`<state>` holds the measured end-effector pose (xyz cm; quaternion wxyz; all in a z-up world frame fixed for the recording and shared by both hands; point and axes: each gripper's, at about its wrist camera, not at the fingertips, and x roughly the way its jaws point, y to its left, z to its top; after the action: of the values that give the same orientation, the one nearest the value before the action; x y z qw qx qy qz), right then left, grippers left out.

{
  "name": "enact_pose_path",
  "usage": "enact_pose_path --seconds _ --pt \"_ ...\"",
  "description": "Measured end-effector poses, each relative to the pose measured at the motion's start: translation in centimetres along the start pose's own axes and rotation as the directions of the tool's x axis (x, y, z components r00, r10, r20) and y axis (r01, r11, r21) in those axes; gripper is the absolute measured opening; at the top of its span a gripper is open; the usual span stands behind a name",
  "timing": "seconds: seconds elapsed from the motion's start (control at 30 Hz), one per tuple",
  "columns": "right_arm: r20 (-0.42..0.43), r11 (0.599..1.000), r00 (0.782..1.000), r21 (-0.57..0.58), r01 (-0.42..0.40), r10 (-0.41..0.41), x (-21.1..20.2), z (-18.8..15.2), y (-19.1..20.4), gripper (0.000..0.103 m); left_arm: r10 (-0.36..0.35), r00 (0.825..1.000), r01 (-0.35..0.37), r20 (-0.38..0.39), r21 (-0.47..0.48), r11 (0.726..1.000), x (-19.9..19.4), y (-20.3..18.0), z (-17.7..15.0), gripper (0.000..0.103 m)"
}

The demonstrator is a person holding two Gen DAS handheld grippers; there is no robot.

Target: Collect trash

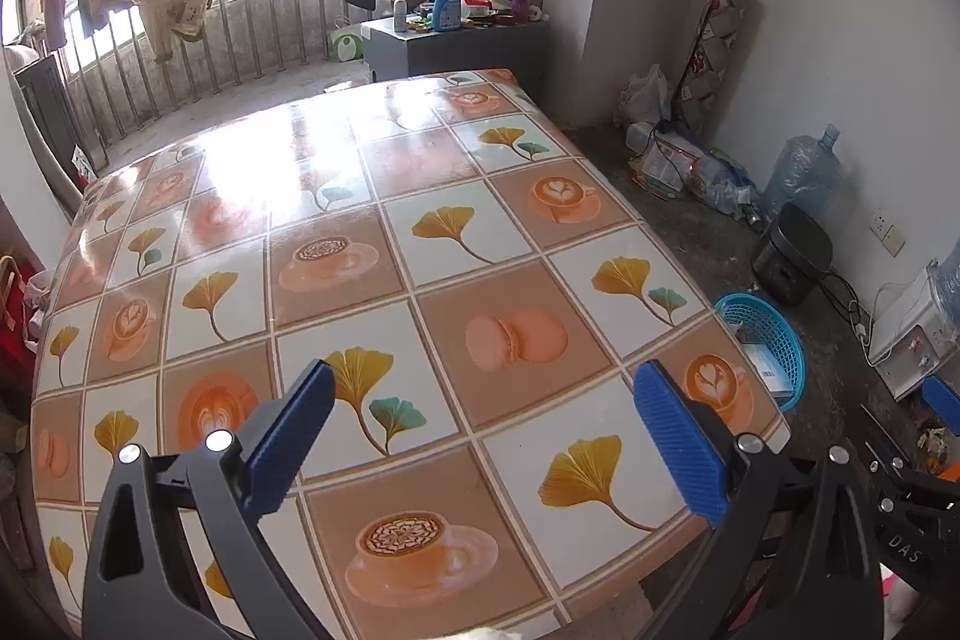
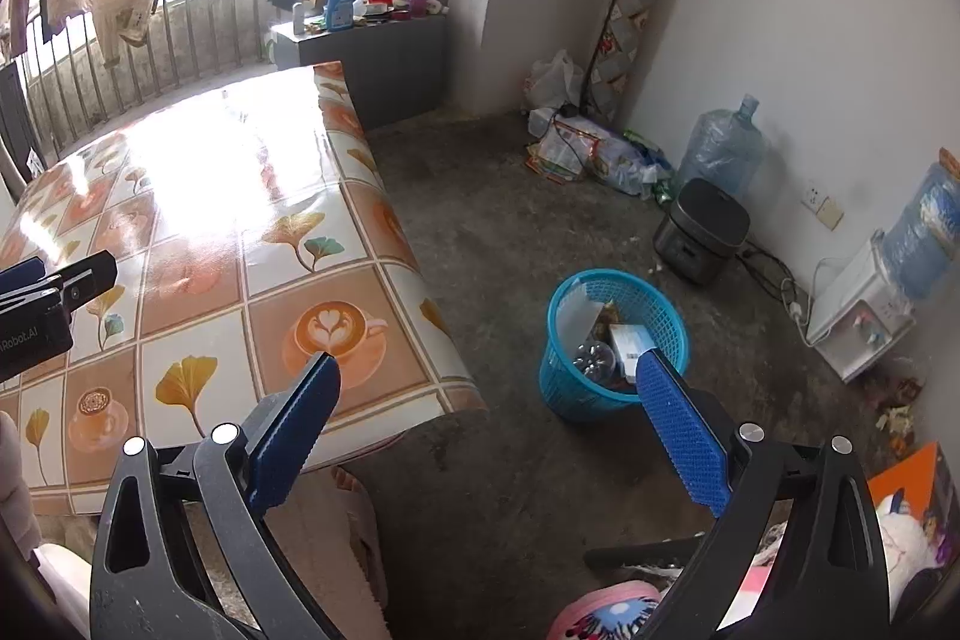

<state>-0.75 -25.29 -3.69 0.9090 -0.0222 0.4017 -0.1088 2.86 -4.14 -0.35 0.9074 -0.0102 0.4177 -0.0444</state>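
My left gripper (image 1: 483, 379) is open and empty, held above the near part of the table (image 1: 420, 220), which has a patterned orange and white cloth. My right gripper (image 2: 489, 370) is open and empty, held past the table's right edge (image 2: 384, 196) above the floor. A blue plastic basket (image 2: 612, 340) stands on the floor to the right of the table and holds a white box, a clear bottle and paper. The basket also shows in the left wrist view (image 1: 765, 346). The left gripper shows at the left edge of the right wrist view (image 2: 54, 292).
A black rice cooker (image 2: 702, 232), a water jug (image 2: 723, 148) and a water dispenser (image 2: 864, 310) stand along the right wall with cables. Bags and papers (image 2: 576, 148) lie in the corner. A grey cabinet (image 1: 456, 46) with bottles stands behind the table.
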Motion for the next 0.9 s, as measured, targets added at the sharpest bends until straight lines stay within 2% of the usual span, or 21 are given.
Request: enact_pose_path --seconds 0.4,0.9 --pt "0.025 0.999 0.998 0.013 -0.050 0.050 0.0 0.5 0.5 0.095 0.062 0.998 -0.062 0.002 -0.042 0.997 -0.2 2.1 0.7 0.097" --pt "0.029 0.998 0.997 0.007 -0.068 0.068 -0.1 0.7 1.0 0.095 0.070 0.998 -0.070 0.000 -0.057 0.996 -0.3 2.9 0.9 0.097"
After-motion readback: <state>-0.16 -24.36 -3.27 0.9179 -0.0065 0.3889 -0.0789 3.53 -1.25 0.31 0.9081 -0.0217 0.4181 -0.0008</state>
